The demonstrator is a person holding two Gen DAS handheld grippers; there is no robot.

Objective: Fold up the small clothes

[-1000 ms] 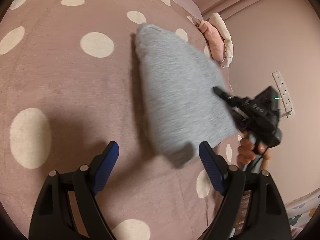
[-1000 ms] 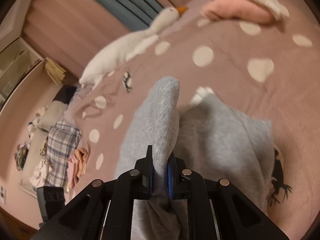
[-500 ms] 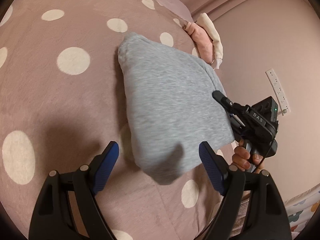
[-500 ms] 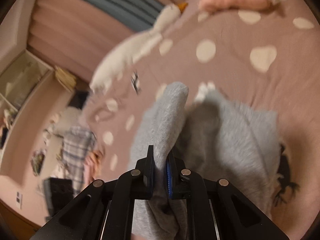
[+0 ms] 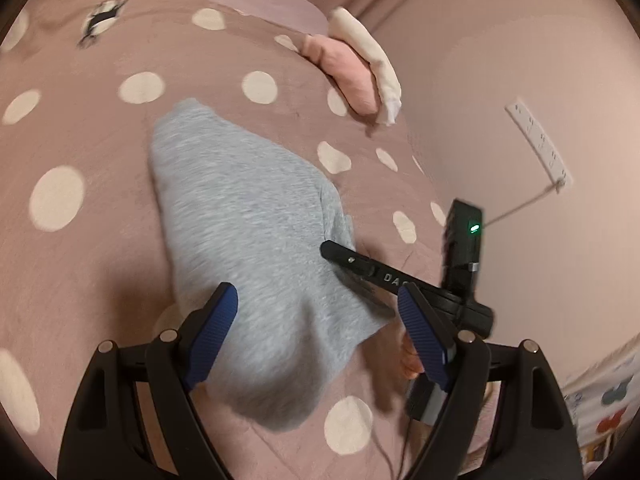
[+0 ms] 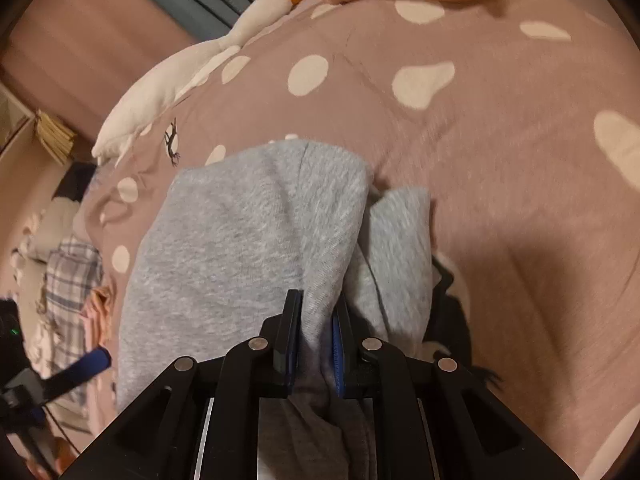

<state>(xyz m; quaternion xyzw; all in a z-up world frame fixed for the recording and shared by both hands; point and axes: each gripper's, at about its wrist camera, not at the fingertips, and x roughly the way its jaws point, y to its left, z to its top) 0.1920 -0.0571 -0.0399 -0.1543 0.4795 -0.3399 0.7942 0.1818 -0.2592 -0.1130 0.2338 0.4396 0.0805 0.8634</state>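
Mauve cotton with cream polka dots covered the bed (image 5: 100, 208), which filled most of both wrist views and carried everything else. On it lay the grey garment (image 5: 248, 216), a soft heathered knit spread near the middle of the bedspread, its far end resting flat while its near edge was bunched and lifted off the cover. A long white goose plush (image 6: 192, 64) stretched along the far side of the bed, its orange beak close to a pink cushion (image 5: 348, 76) that sat at the bed's edge with a cream cloth (image 5: 376, 64) draped against it. The right gripper (image 6: 314, 332) was clamped on a gathered fold of the grey garment, its blue-padded fingers pressed against the cloth from both sides; in the left wrist view that tool reached in from the right, its tip at the garment's edge. The left gripper (image 5: 318, 336) hung above the garment's near end with its jaws spread wide, nothing pinched between the blue pads, and the cloth showed in the gap below them. A white power strip (image 5: 538, 144) was fixed to the pink wall beyond the bed.
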